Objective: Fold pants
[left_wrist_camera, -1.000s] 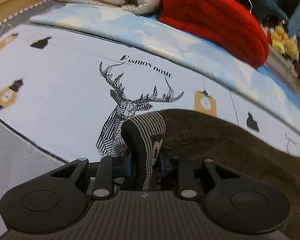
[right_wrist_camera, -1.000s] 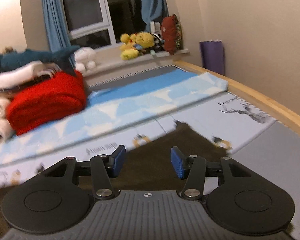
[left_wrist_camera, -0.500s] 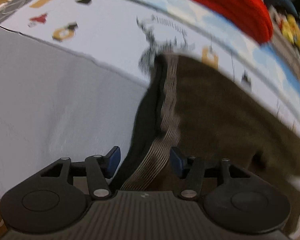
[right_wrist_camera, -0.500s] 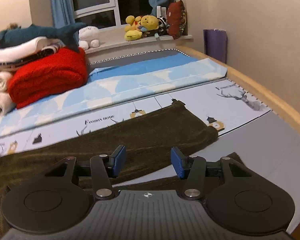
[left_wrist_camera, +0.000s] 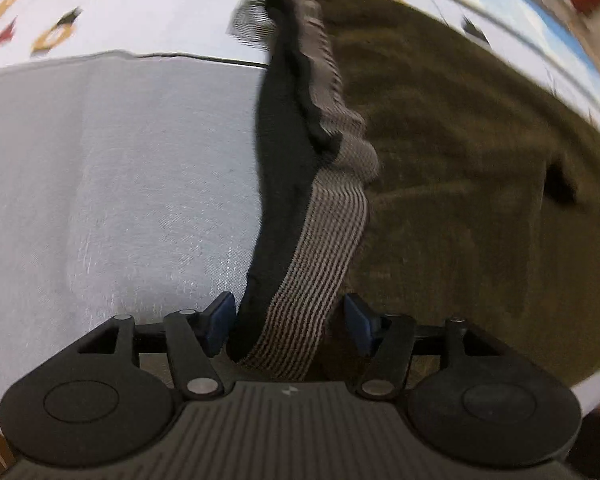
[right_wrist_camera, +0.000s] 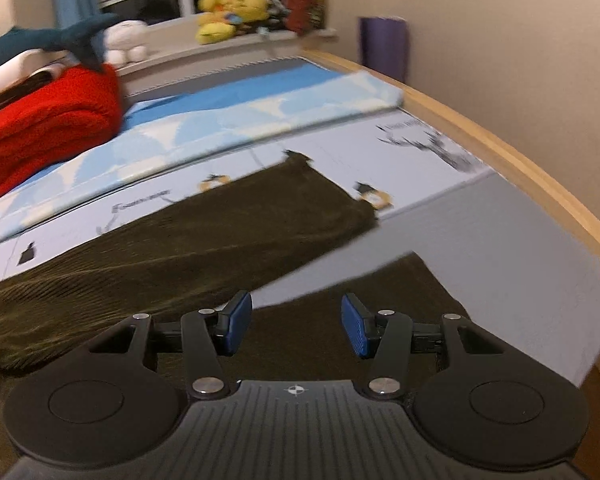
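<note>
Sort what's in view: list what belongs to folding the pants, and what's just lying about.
Belongs to the job:
- dark olive corduroy pants
- their striped grey elastic waistband
- left hand-held gripper
- right hand-held gripper

Just lying about:
- folded red fleece blanket
- yellow plush toy
- teal plush shark
- purple rolled mat

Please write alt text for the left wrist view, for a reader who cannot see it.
The left tongs stand open, the striped waistband of dark olive pants lying loose between them. The pants lie on a grey and white printed sheet; the picture is blurred.
</note>
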A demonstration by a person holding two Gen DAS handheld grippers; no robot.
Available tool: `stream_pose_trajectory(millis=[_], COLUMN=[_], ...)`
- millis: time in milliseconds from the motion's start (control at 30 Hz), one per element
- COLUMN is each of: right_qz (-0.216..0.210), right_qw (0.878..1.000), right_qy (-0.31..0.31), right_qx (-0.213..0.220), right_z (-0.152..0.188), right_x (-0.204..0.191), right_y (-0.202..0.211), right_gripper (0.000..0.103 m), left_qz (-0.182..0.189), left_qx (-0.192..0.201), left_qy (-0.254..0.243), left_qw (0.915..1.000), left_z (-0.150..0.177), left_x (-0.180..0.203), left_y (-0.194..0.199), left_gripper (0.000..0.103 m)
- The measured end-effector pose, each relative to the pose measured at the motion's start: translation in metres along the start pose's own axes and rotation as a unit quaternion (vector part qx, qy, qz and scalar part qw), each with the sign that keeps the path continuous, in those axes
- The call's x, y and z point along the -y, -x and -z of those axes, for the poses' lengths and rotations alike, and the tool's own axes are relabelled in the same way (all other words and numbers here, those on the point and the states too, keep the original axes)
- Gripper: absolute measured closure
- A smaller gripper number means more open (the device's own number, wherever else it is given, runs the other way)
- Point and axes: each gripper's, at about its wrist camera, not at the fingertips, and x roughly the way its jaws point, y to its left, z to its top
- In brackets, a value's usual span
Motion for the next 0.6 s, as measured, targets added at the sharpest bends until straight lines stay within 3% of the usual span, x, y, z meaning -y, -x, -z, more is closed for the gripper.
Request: stream_pose_trajectory(millis=[67, 133, 167, 267, 400, 467, 567, 600], right_qz=[0.005, 0.005, 0.006, 0.004, -0.002, -0.003, -0.01, -0.015], right_qw=[1.0, 0.999, 0.998, 0.996, 0.997, 0.997, 0.998, 0.998], right_qy=[-0.023, -0.044, -0.055, -0.076, -0.069, -0.058, -0.05, -0.048], right_qx=[-0.011, -0.021, -0.027, -0.038, -0.045, -0.045, -0.047, -0.048], right_z=[0.002, 0.004, 0.005, 0.008, 0.009, 0.008, 0.007, 0.007], right_x=[0.01, 0.018, 0.021, 0.024, 0.018, 0.014, 0.013, 0.013], right_y=[-0.002, -0.005, -0.006, -0.009, -0.011, -0.011, -0.011, -0.011], right_gripper=[0.051, 0.051, 0.051, 0.051, 0.051, 0.051, 0.051, 0.051], left_qz=[0.001, -0.015, -0.02, -0.03, -0.046, -0.053, -0.066, -0.047], left_qx=[0.004, 0.012, 0.015, 0.022, 0.003, 0.003, 0.044, 0.058], left_qy=[-0.015, -0.041, -0.048, -0.075, -0.1, -0.083, -0.072, -0.068], left_qw=[0.9999, 0.999, 0.9985, 0.9965, 0.9939, 0.9951, 0.9942, 0.9949], left_z=[0.002, 0.005, 0.006, 0.013, 0.026, 0.025, 0.021, 0.019], left_x=[0.002, 0.005, 0.005, 0.007, 0.01, 0.007, 0.008, 0.011], left_y=[0.002, 0.007, 0.011, 0.027, 0.027, 0.029, 0.047, 0.051], left_gripper=[0.05, 0.081, 0.086, 0.089, 0.088, 0.088, 0.09, 0.089])
